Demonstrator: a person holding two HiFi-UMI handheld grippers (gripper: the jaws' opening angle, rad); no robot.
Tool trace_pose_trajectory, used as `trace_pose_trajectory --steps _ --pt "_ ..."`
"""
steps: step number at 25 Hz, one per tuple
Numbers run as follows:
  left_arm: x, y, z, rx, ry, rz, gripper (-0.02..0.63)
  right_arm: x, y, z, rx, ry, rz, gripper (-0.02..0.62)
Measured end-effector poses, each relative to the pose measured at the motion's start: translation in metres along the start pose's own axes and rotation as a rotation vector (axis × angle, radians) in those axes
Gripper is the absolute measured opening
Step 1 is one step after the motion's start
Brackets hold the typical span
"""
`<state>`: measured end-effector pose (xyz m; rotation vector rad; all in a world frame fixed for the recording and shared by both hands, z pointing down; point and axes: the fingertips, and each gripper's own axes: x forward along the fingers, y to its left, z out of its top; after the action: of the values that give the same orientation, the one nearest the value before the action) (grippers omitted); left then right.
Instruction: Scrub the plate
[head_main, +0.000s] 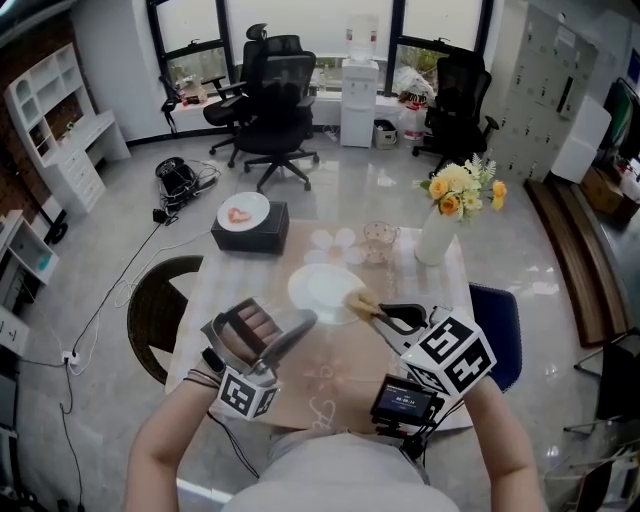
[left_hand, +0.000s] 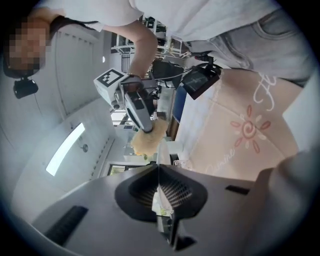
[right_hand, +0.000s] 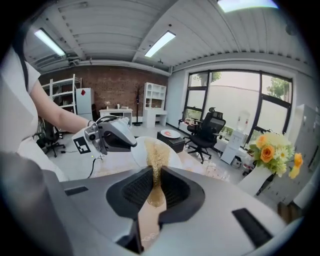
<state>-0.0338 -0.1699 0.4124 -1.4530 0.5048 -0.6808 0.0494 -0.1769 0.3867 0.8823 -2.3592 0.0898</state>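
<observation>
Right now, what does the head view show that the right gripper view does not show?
Only the head view shows the right gripper from outside, with its marker cube and small screen. Only the right gripper view shows the ceiling lights and, up close, its own tongs shut on the brush. Both show the plate, the left gripper holding its rim, the flowers and the office chairs.

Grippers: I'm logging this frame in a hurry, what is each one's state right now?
Left gripper: shut on the plate at its rim.
Right gripper: shut on the scrub brush.
</observation>
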Motion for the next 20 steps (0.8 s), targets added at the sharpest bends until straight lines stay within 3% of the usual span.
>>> trace_pose_trajectory --steps 5,20 --pt "-0.001 0.003 0.003 0.063 -0.001 0.019 0.015 0.009 0.003 -0.006 -0.062 0.045 -0.002 0.052" --pt "-0.003 0.002 0.008 0.069 -0.013 0.03 0.015 0.028 -0.041 -0.021 -0.011 0.081 -0.102 0.052"
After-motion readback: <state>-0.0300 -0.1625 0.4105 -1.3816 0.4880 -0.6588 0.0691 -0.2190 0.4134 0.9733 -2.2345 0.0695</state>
